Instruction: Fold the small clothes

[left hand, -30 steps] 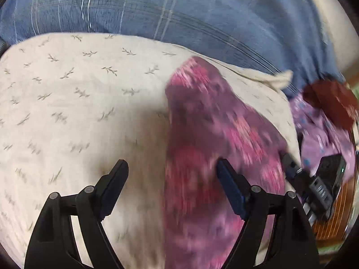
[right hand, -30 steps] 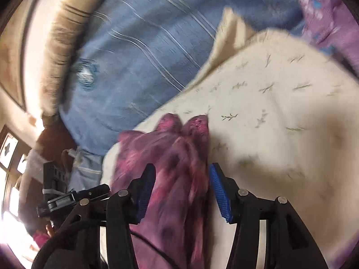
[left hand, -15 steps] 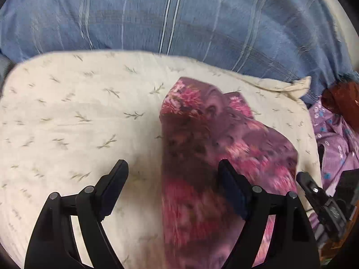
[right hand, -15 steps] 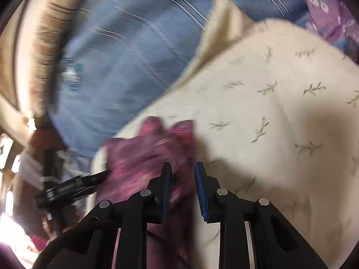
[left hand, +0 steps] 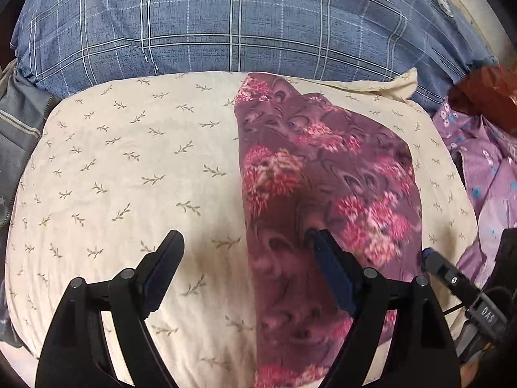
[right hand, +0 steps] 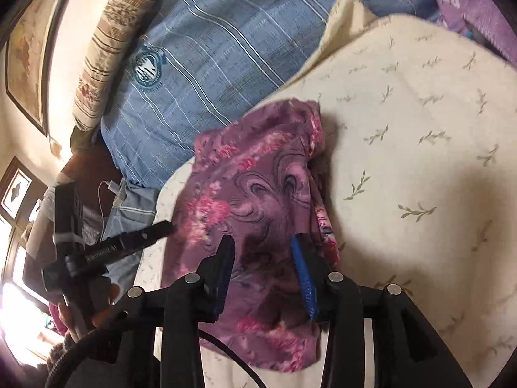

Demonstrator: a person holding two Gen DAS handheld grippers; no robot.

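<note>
While the big blue plaid pillow sits behind, cream leaf-print pillow carries the folded purple pink-floral cloth on its right half. Left claw wide apart, empty. Right claw opening, cloth beneath, not pinched.

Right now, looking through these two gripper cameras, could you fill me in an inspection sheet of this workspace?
Surface: cream pillow with a leaf print, bare on its left part.
Job's things: purple floral garment lying folded on the pillow.
Clutter: lilac flowered clothes beside the pillow; a dark red item beyond them.
Grippers: left gripper wide open, holding nothing; right gripper opening, cloth under its jaws, pads not pressing.
Cables: white cable by the bedding; black cable under the right gripper.
Surroundings: blue plaid bedding, framed picture on the wall.
</note>
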